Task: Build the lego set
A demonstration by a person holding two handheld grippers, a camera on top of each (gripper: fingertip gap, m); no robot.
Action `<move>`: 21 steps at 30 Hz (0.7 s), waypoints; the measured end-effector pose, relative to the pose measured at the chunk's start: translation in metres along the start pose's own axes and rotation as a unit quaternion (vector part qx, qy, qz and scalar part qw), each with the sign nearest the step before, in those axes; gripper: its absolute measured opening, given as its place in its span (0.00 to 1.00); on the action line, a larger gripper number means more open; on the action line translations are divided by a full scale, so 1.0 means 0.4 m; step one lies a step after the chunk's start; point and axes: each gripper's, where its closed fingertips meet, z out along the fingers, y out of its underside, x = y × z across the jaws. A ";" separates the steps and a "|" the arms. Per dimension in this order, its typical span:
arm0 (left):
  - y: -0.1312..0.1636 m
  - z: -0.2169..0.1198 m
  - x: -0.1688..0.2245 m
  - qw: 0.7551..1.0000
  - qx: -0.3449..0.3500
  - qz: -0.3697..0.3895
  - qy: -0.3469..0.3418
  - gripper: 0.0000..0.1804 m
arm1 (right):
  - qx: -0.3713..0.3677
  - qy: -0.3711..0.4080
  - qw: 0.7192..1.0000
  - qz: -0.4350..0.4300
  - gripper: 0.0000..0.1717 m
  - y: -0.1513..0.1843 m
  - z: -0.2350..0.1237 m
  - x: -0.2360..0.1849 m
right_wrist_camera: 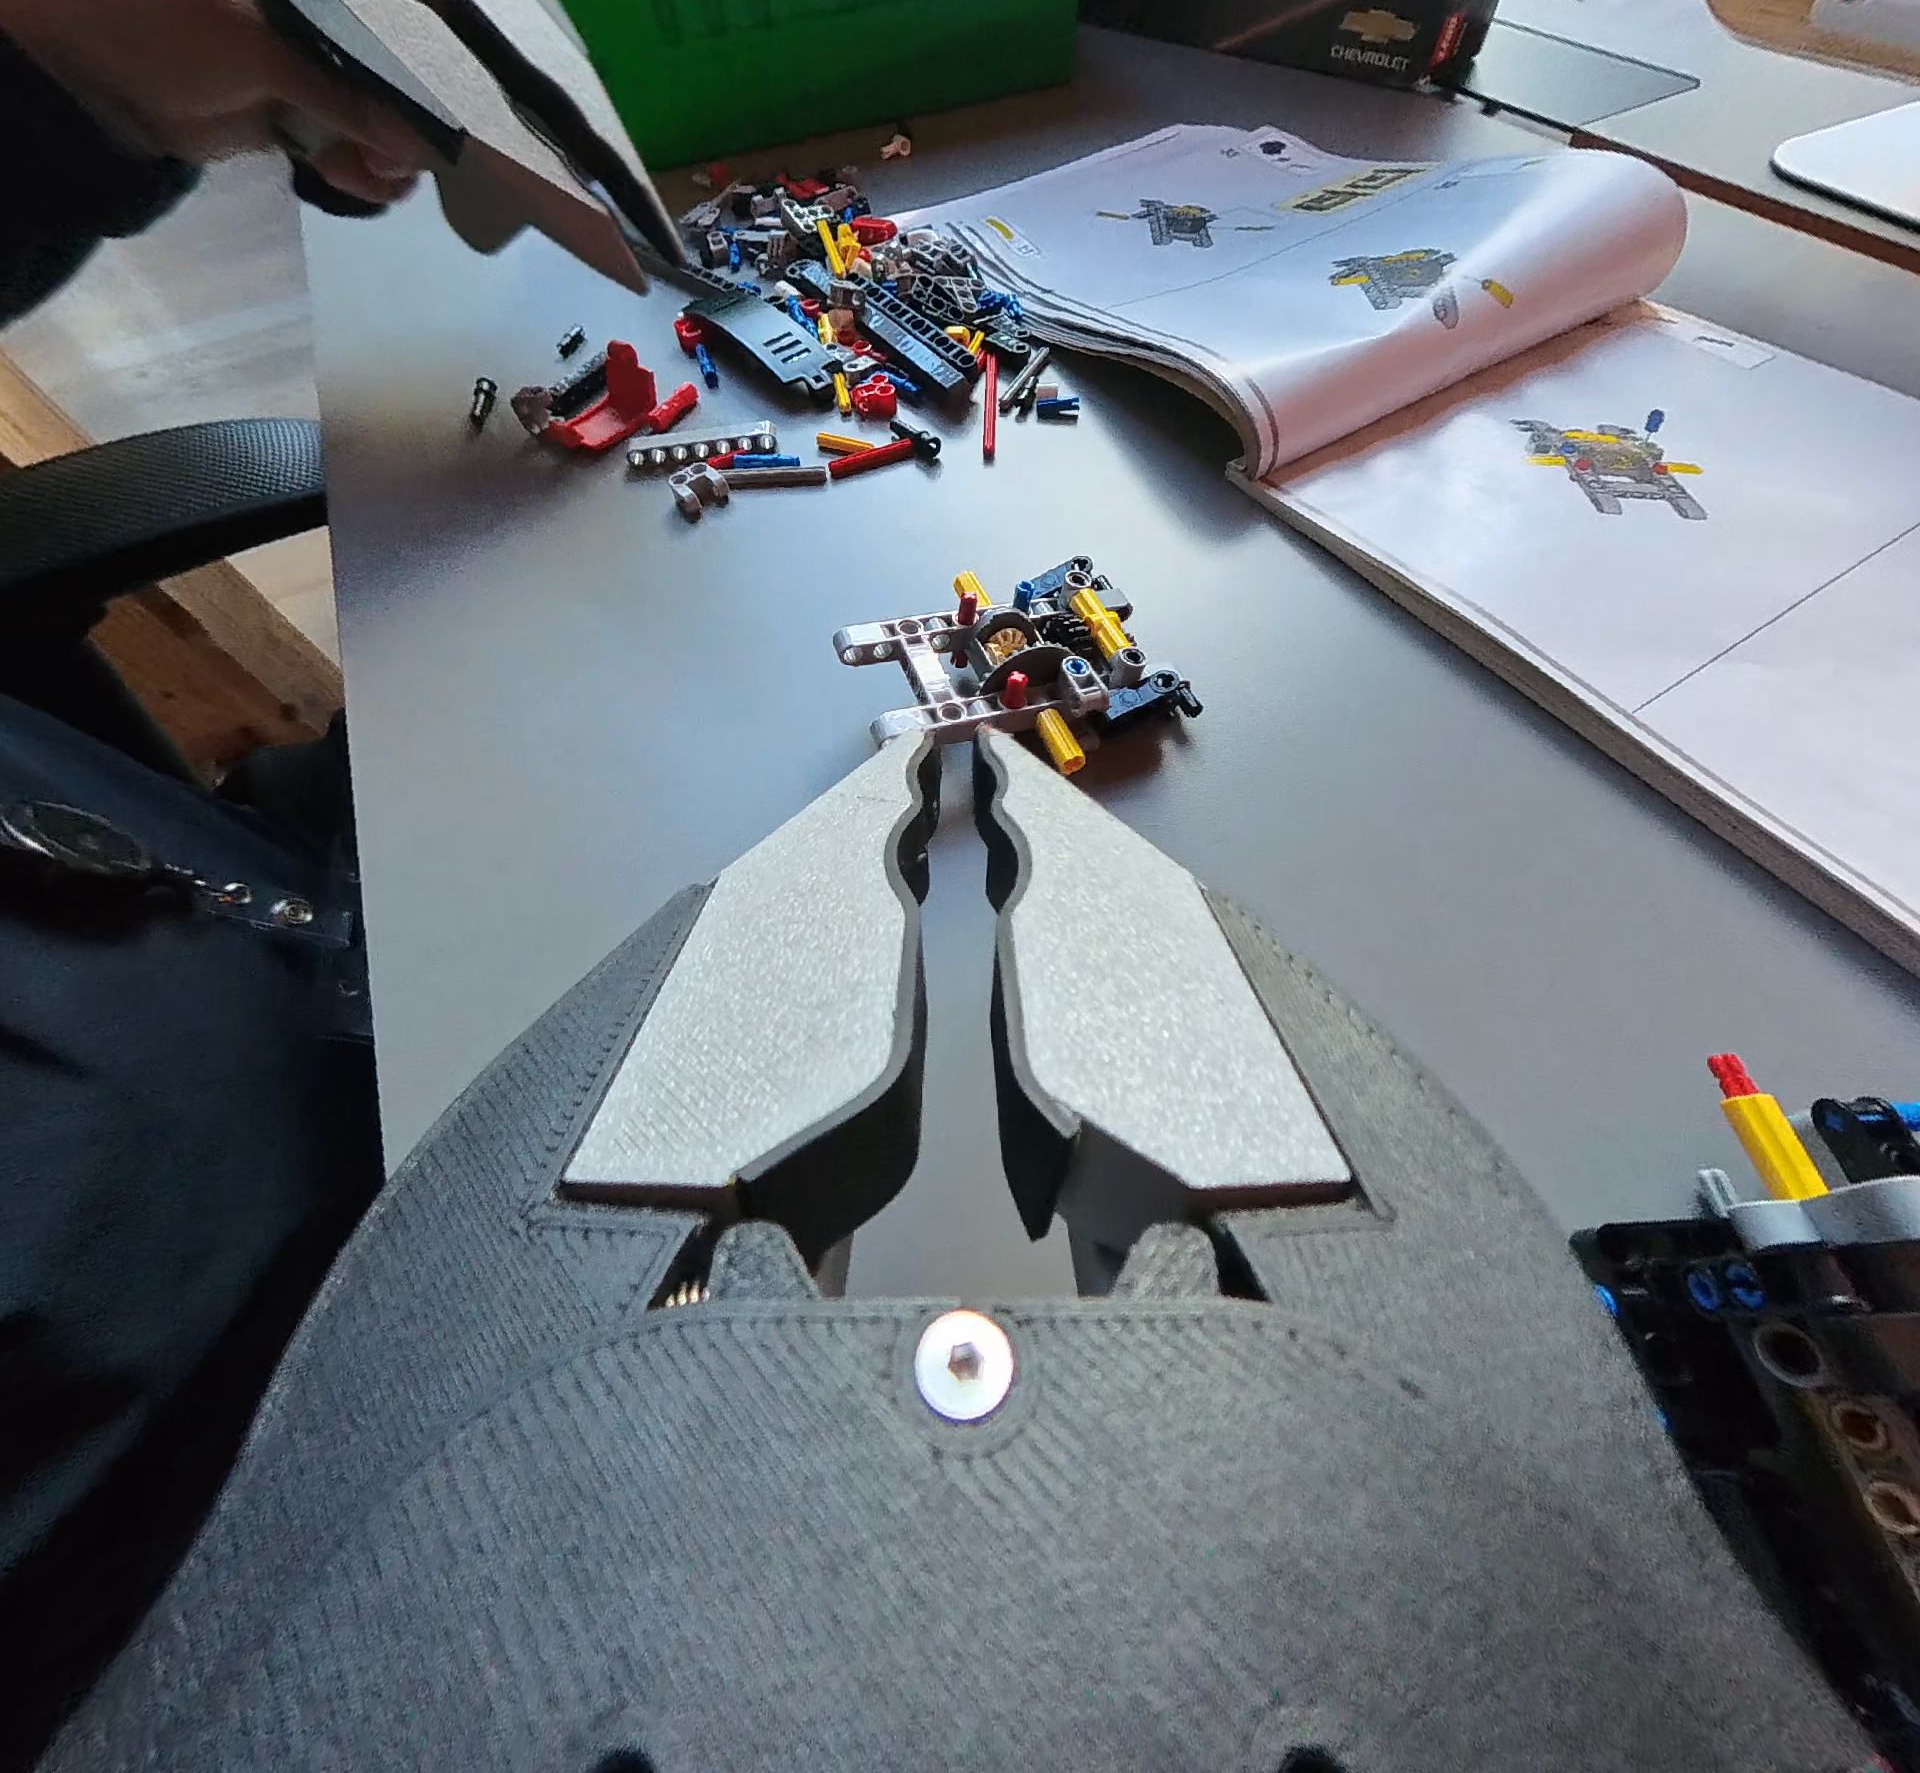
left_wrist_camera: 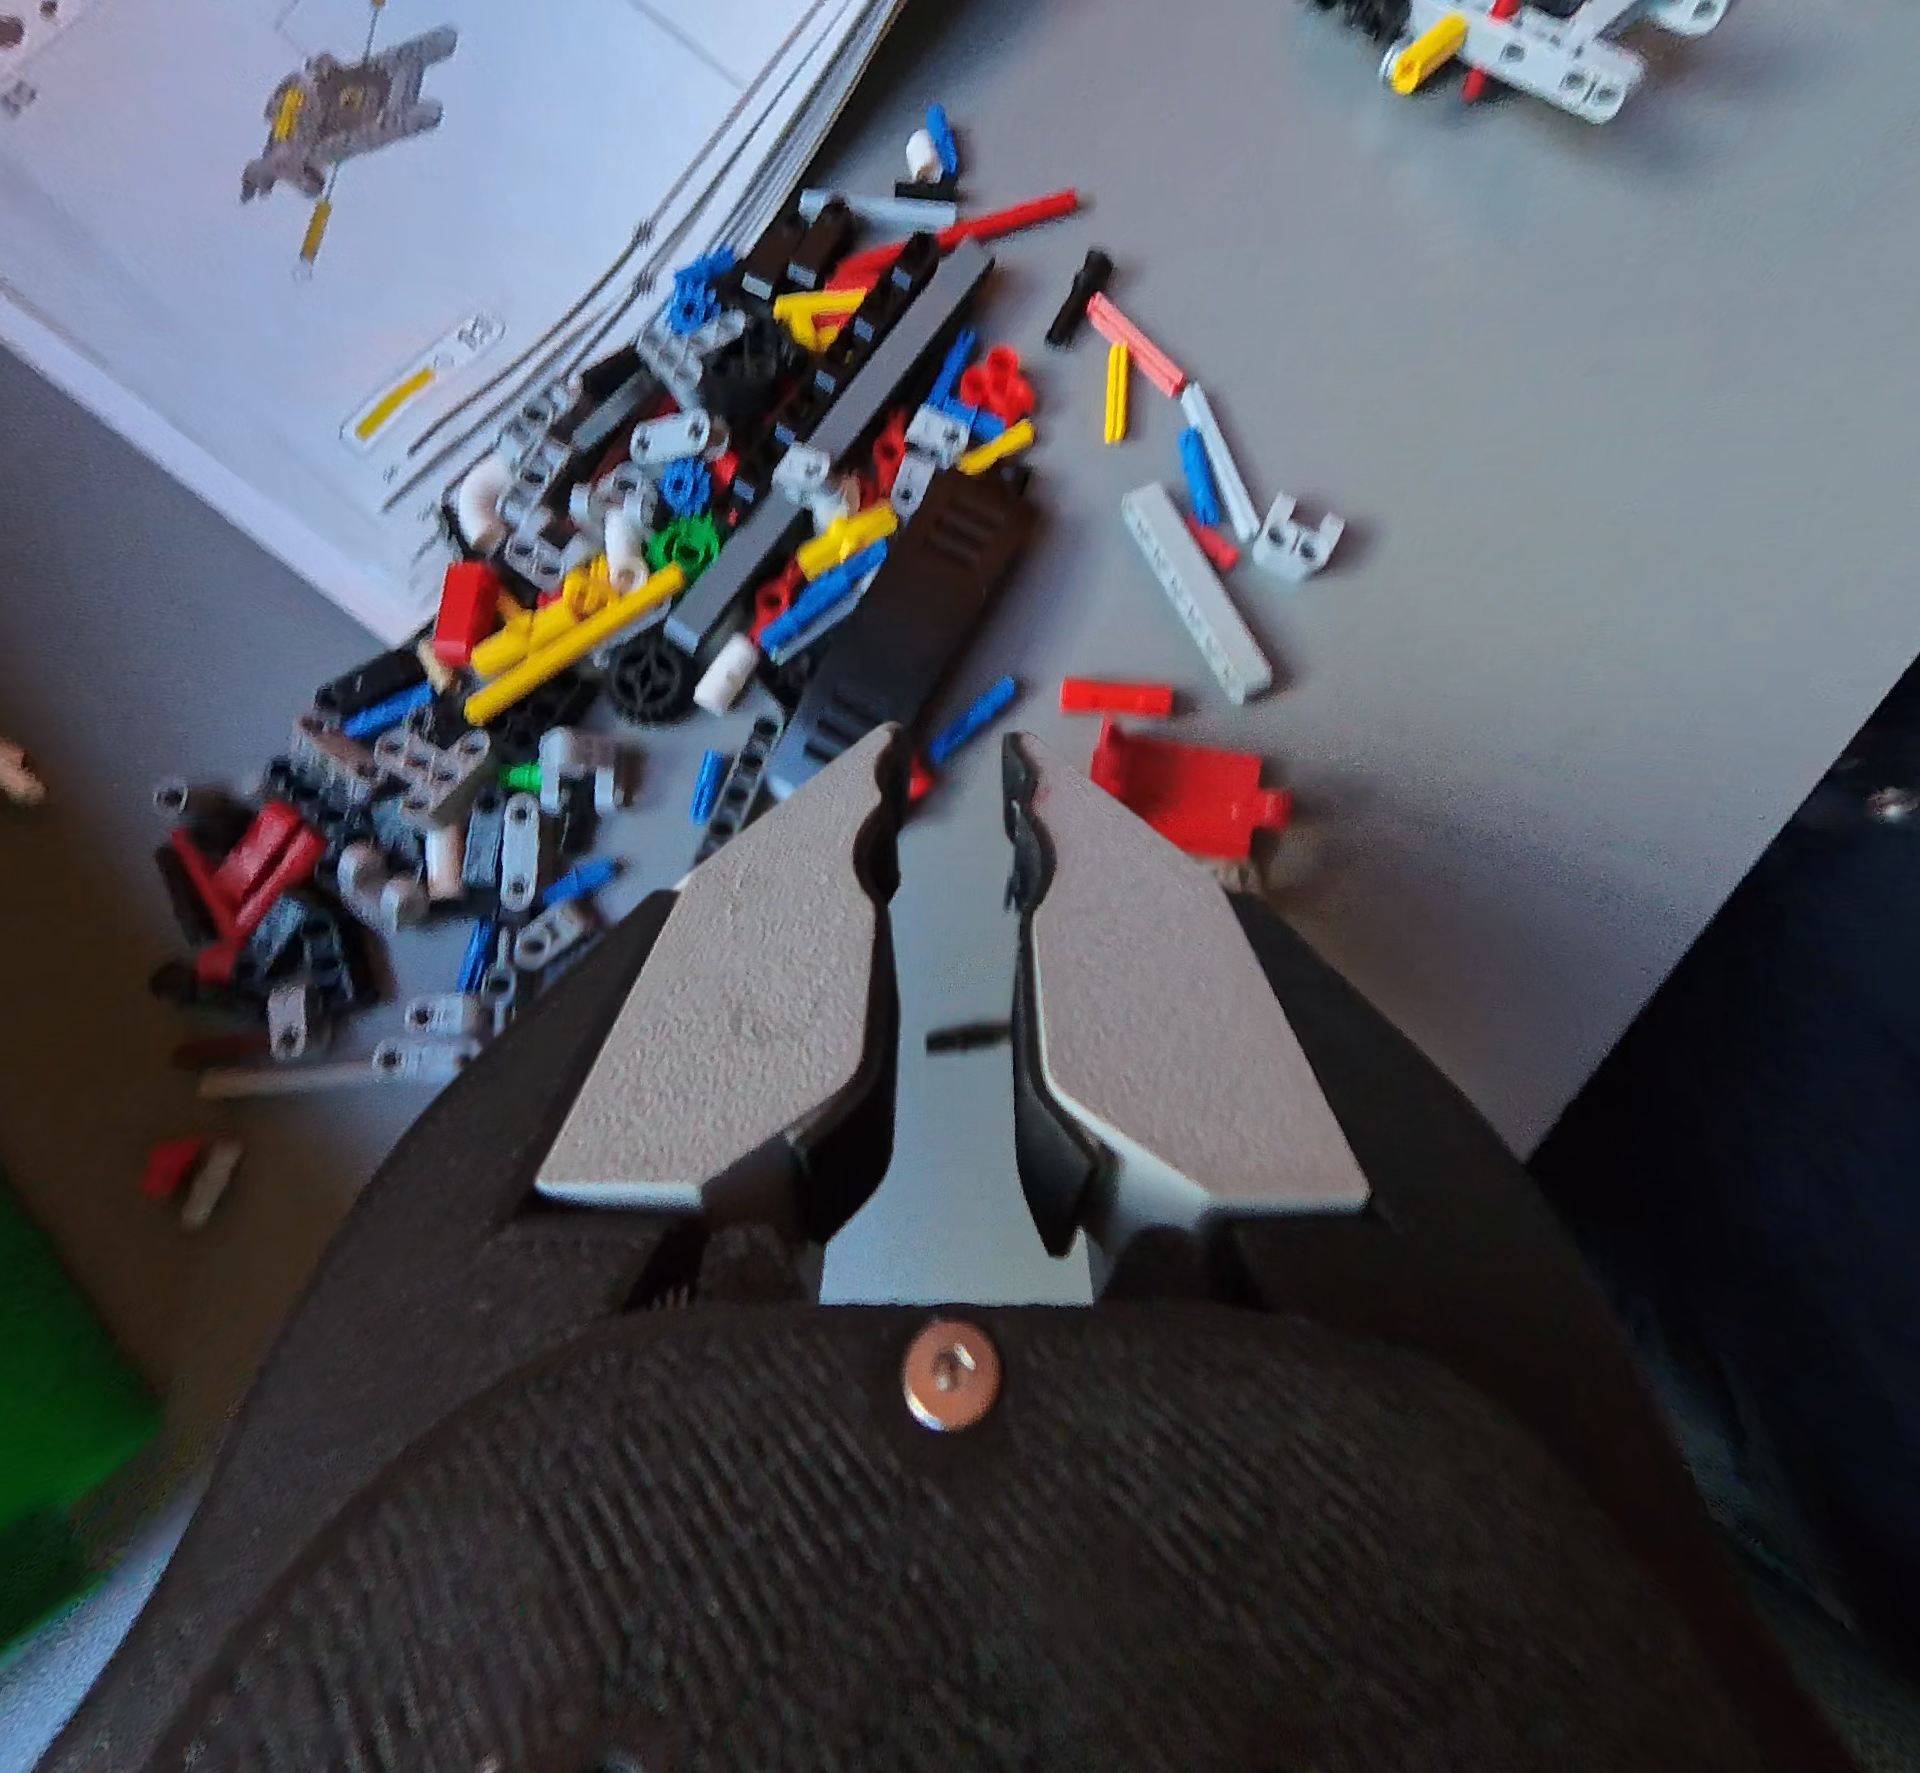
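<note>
Left claw (left_wrist_camera: 951, 757) parted (empty) over brick pile (left_wrist_camera: 665, 518)

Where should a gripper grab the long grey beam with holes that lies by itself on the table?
Probably at the middle of the grey beam, pinching its two long sides from above. It lies flat on the table, so only those narrow sides offer the fingers parallel faces. A blue pin lies close along its near side toward one end; centring the grip keeps clear of it.
</note>
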 end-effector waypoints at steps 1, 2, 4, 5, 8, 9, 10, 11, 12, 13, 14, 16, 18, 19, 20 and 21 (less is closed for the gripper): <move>-0.022 0.015 0.004 1.000 0.002 0.005 0.005 0.08 | 0.004 -0.001 1.000 0.003 0.02 -0.002 -0.002 0.002; -0.044 0.032 0.009 1.000 0.002 0.016 0.011 0.08 | 0.007 -0.002 1.000 0.007 0.02 -0.004 -0.003 0.003; -0.074 0.070 0.018 0.999 -0.014 0.046 0.026 0.09 | 0.013 -0.005 1.000 0.013 0.02 -0.008 -0.007 0.004; -0.081 0.088 0.012 0.998 -0.030 0.059 0.024 0.09 | 0.016 -0.006 1.000 0.015 0.02 -0.010 -0.009 0.005; -0.096 0.124 -0.002 0.992 -0.067 0.101 0.029 0.10 | 0.022 -0.007 1.000 0.016 0.02 -0.013 -0.012 0.005; -0.102 0.131 -0.007 0.991 -0.074 0.109 0.030 0.10 | 0.022 -0.008 1.000 0.017 0.02 -0.012 -0.011 0.005; -0.104 0.136 -0.005 0.989 -0.085 0.115 0.040 0.09 | 0.021 -0.009 1.000 0.017 0.02 -0.012 -0.011 0.004; -0.105 0.141 -0.002 0.987 -0.096 0.120 0.050 0.09 | 0.019 -0.011 1.000 0.018 0.02 -0.011 -0.010 0.003; -0.107 0.147 -0.005 0.985 -0.104 0.127 0.050 0.09 | 0.018 -0.013 1.000 0.017 0.02 -0.010 -0.009 0.002; -0.106 0.154 -0.005 0.983 -0.113 0.135 0.052 0.08 | 0.018 -0.014 1.000 0.017 0.02 -0.010 -0.010 0.001; -0.102 0.160 -0.003 0.980 -0.125 0.143 0.056 0.08 | 0.019 -0.015 1.000 0.017 0.02 -0.011 -0.010 0.001; -0.101 0.172 -0.004 0.977 -0.136 0.155 0.055 0.07 | 0.022 -0.015 0.999 0.018 0.02 -0.013 -0.011 0.001; -0.098 0.179 -0.009 0.974 -0.150 0.161 0.054 0.09 | 0.025 -0.017 0.999 0.021 0.02 -0.014 -0.013 0.001; -0.103 0.182 -0.009 0.974 -0.149 0.163 0.054 0.08 | 0.027 -0.018 0.999 0.022 0.02 -0.015 -0.014 0.001; -0.102 0.184 -0.011 0.973 -0.153 0.165 0.055 0.06 | 0.028 -0.019 0.999 0.023 0.02 -0.016 -0.015 0.001; -0.099 0.187 -0.012 0.972 -0.158 0.167 0.055 0.06 | 0.029 -0.020 0.999 0.025 0.02 -0.016 -0.016 0.002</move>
